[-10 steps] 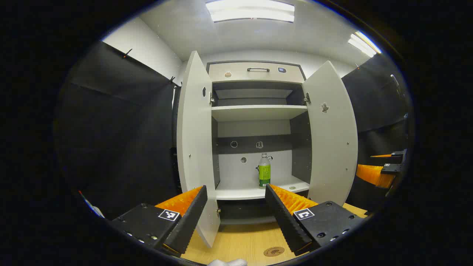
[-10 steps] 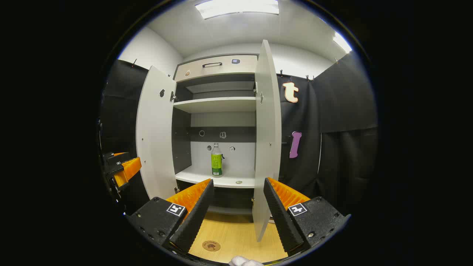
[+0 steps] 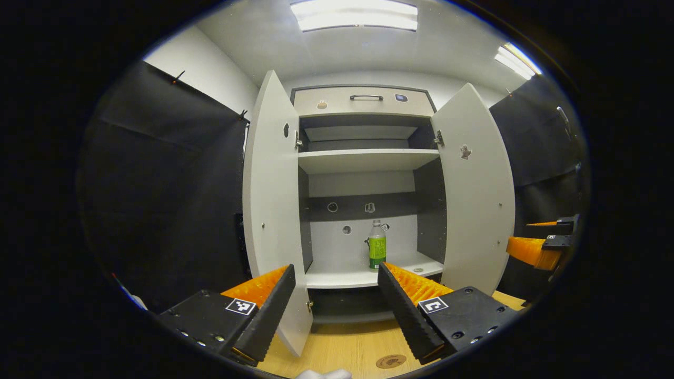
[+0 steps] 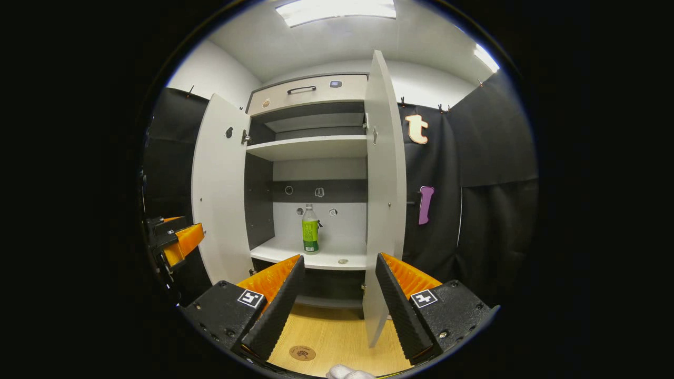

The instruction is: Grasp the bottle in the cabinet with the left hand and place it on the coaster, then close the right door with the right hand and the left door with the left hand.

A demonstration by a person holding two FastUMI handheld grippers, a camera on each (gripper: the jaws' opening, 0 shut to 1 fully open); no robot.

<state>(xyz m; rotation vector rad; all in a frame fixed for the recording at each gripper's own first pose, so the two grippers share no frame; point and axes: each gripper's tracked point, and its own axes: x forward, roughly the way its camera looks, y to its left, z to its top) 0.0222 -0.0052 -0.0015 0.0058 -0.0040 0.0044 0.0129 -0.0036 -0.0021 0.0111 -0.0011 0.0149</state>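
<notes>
A clear bottle with a green label stands upright on the cabinet's lower shelf; the right gripper view has the bottle too. Both white doors are swung open: the left door and the right door. A round brown coaster lies on the wooden tabletop in front. My left gripper is open and empty, well short of the shelf. My right gripper is open too, with the right door's edge just ahead. Far left in that view is the left gripper.
The cabinet has an empty upper shelf and a drawer with a dark handle on top. A small round disc lies on the lower shelf right of the bottle. A purple object hangs on the black cloth wall to the right.
Both grippers have come slightly closer to the cabinet, so the doors look a little larger. Both stay open, and the bottle stands where it was.
</notes>
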